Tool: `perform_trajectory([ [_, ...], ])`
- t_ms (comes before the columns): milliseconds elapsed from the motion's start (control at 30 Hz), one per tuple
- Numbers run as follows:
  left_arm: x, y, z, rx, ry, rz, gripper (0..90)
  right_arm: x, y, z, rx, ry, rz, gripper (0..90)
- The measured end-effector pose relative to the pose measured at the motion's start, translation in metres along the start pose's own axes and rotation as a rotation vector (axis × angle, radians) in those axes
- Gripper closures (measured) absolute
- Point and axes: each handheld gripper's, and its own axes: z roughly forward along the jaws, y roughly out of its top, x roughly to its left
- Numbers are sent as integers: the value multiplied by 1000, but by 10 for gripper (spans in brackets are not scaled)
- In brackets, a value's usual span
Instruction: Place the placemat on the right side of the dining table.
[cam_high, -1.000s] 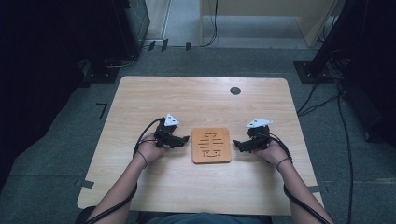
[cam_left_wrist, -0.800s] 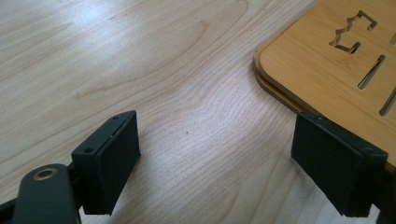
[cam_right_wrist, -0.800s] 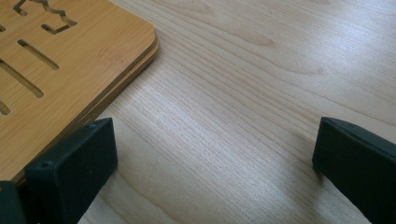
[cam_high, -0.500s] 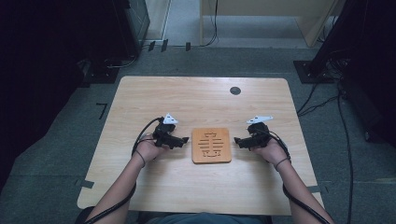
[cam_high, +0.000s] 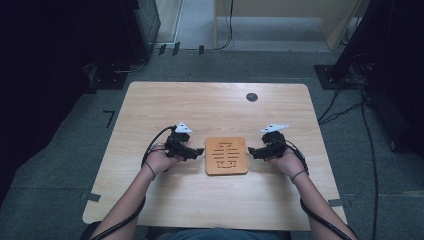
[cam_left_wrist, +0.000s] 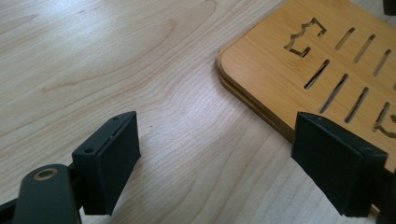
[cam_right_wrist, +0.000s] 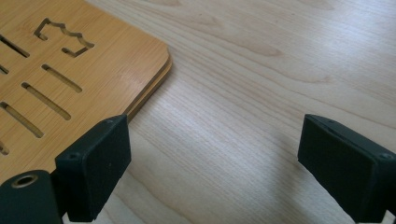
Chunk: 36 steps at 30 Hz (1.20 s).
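Note:
A flat bamboo board (cam_high: 226, 155) with cut slots and a crown-shaped hole lies on the table's near half, between my two grippers. My left gripper (cam_high: 200, 151) rests level at the board's left edge, pointing right. In the left gripper view, my left gripper (cam_left_wrist: 219, 130) stands open over bare table, its right jaw overlapping the board (cam_left_wrist: 327, 60). My right gripper (cam_high: 251, 151) faces the board's right edge. In the right gripper view, my right gripper (cam_right_wrist: 217, 135) is open after its jaws have just been closing a little, with nothing between them; its left jaw sits at the edge of the board (cam_right_wrist: 56, 70).
The light wooden table (cam_high: 200, 105) has a round dark cable hole (cam_high: 252, 97) at the back right. Dark equipment and cables (cam_high: 350, 107) stand on the grey floor around it. Both forearms come in from the table's near edge.

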Motion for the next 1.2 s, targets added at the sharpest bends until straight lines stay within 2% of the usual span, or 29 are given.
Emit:
perform_trajectory([
  [467, -4, 2, -1, -9, -15, 15, 148, 6, 2, 2, -4, 23, 0, 98],
  [567, -6, 3, -1, -11, -40, 0, 148, 7, 2, 2, 2, 26, 9, 98],
  [633, -9, 5, -3, -23, -56, 3, 148, 7, 2, 2, 2, 28, 8, 98],
  [700, -11, 6, -3, -24, -54, 15, 148, 7, 2, 2, 1, 29, 7, 98],
  [1200, -12, 4, -1, 3, -45, 24, 147, 12, 3, 4, 6, 32, -11, 99],
])
